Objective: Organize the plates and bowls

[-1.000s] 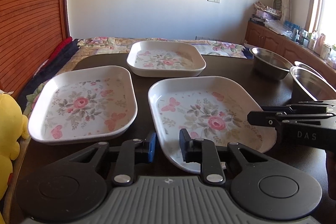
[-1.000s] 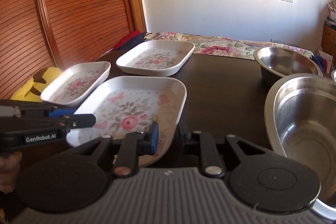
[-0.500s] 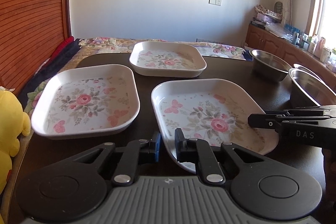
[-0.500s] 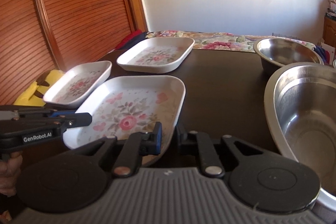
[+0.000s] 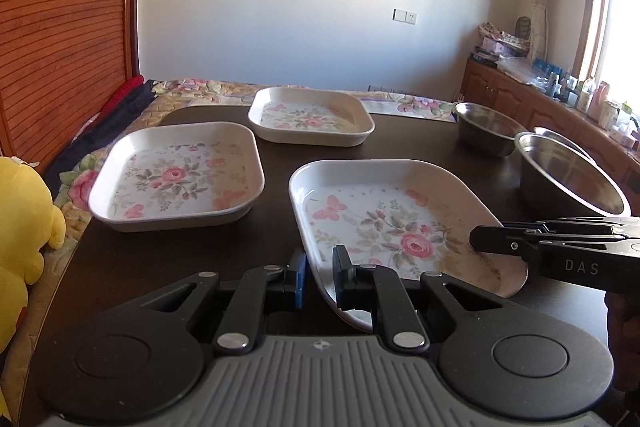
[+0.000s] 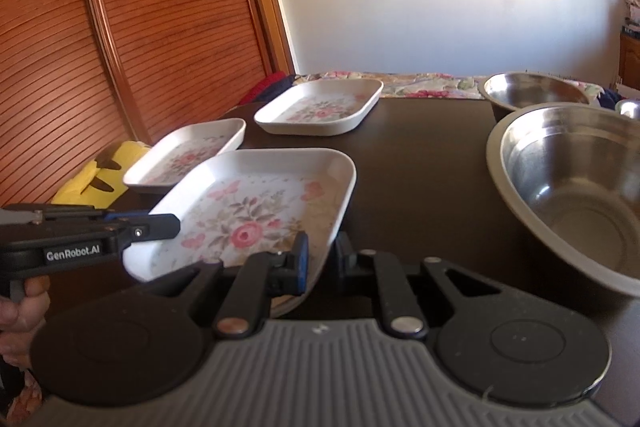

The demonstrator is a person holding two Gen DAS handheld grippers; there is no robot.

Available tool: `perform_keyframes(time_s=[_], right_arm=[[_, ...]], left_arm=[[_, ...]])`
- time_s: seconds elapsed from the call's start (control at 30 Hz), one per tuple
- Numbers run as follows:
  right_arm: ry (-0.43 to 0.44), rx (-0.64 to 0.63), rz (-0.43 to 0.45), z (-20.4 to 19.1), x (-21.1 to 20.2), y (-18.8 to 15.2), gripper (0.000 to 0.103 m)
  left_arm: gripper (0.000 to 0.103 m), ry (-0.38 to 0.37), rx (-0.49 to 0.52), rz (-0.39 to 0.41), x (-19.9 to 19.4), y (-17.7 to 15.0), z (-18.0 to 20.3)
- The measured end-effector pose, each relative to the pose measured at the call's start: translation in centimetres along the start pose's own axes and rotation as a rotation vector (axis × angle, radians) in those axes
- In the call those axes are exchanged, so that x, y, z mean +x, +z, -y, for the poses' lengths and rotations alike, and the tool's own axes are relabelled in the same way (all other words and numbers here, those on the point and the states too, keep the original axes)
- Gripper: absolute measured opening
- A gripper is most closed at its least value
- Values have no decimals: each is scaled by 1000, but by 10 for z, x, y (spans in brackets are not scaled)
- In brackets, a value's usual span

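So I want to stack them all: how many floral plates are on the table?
3. Nearest plate, lifted at its near edge between both grippers; one to its left by the table edge; one at the far side. None seems hidden.

Dark wooden table (image 5: 408, 143) bearing three white floral plates: one near centre (image 5: 396, 223), tilted at its near edge; one at left (image 5: 176, 175); one at far centre (image 5: 312, 115). At right stand steel bowls, one near (image 5: 568, 175), one far (image 5: 486, 125).
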State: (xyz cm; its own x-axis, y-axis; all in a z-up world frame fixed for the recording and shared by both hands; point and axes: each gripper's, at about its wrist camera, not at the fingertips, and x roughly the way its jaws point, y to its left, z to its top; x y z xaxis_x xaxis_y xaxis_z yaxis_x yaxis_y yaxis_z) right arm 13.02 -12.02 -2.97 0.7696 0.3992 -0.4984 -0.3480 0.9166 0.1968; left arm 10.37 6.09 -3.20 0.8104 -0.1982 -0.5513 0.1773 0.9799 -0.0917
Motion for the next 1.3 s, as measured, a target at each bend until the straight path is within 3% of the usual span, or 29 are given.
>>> perform_keyframes(time_s=[0.67, 1.3], right_arm=[[28, 12, 0, -24, -37, -45, 16], [23, 15, 13, -27, -43, -48, 17]], left_arm=[[15, 10, 0, -17, -43, -39, 1], [15, 12, -7, -39, -42, -46, -1]])
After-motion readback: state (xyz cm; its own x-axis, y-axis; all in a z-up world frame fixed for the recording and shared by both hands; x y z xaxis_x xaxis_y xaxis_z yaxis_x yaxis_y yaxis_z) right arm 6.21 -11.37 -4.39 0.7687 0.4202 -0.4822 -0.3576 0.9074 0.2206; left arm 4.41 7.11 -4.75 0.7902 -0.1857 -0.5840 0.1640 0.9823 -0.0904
